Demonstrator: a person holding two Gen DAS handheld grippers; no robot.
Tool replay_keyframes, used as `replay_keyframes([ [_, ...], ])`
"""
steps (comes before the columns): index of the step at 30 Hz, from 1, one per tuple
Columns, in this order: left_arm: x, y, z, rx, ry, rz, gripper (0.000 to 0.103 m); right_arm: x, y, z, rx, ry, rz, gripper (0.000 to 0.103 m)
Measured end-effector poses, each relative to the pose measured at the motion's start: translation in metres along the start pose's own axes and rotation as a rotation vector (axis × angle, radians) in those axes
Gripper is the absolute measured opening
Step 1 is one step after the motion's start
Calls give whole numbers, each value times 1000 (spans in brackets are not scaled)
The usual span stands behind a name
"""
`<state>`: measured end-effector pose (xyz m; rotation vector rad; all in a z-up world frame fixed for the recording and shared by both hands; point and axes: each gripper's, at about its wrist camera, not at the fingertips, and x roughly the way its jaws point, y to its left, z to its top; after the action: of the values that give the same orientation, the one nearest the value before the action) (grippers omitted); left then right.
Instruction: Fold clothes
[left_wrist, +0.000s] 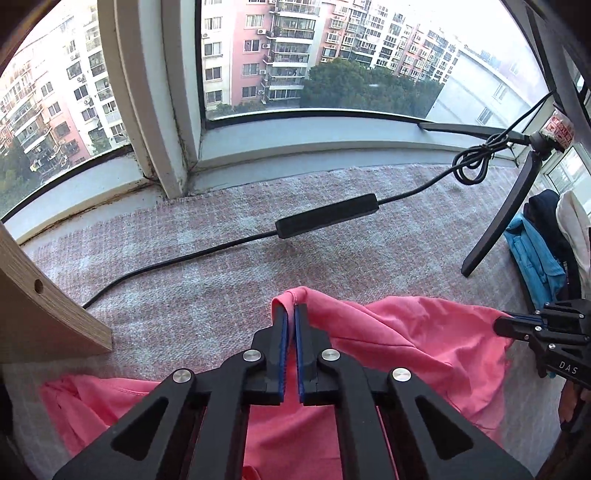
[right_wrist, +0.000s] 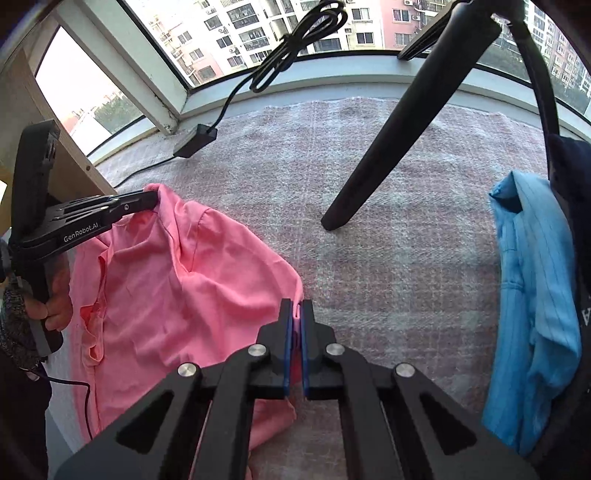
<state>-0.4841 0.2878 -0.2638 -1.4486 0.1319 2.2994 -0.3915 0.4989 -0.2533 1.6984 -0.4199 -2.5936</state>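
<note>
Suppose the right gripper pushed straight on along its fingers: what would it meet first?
Probably the pink-and-white checked blanket beyond the pink cotton shirt pinched by the right gripper; depth is uncertain.

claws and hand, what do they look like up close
Both claws, left and right, are matte black linkages with silver round pivot pins and blue pads on the fingers. White lettering marks their sides: "GenRobot.AI" on the left, "DAS" on the right. The left hand wears a dark speckled sleeve; a thin black cable trails below.

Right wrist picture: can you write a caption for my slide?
Right gripper and left gripper each pinch an edge of the pink shirt on the checked blanket.
</note>
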Motion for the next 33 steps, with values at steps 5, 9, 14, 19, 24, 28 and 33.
replay_keyframes([
  [5,16,3,-2,26,37,27,5,-11,0,3,-35,-39,-47,4],
  [9,22,2,0,30,43,58,13,-4,12,10,-99,-58,-170,39],
  [14,8,4,1,40,14,106,24,-34,9,4,-54,-101,-110,43],
  [19,-26,-5,-12,90,-24,82,24,-54,13,-24,-54,-70,-27,43],
  [24,-78,-16,-17,125,-76,40,24,-28,25,-58,-100,66,-44,43],
  [28,-131,-28,-55,181,-122,15,29,-64,16,-79,-20,29,25,43],
  [33,-186,-56,-132,257,-124,-22,29,-146,-1,-120,43,-42,27,43],
])
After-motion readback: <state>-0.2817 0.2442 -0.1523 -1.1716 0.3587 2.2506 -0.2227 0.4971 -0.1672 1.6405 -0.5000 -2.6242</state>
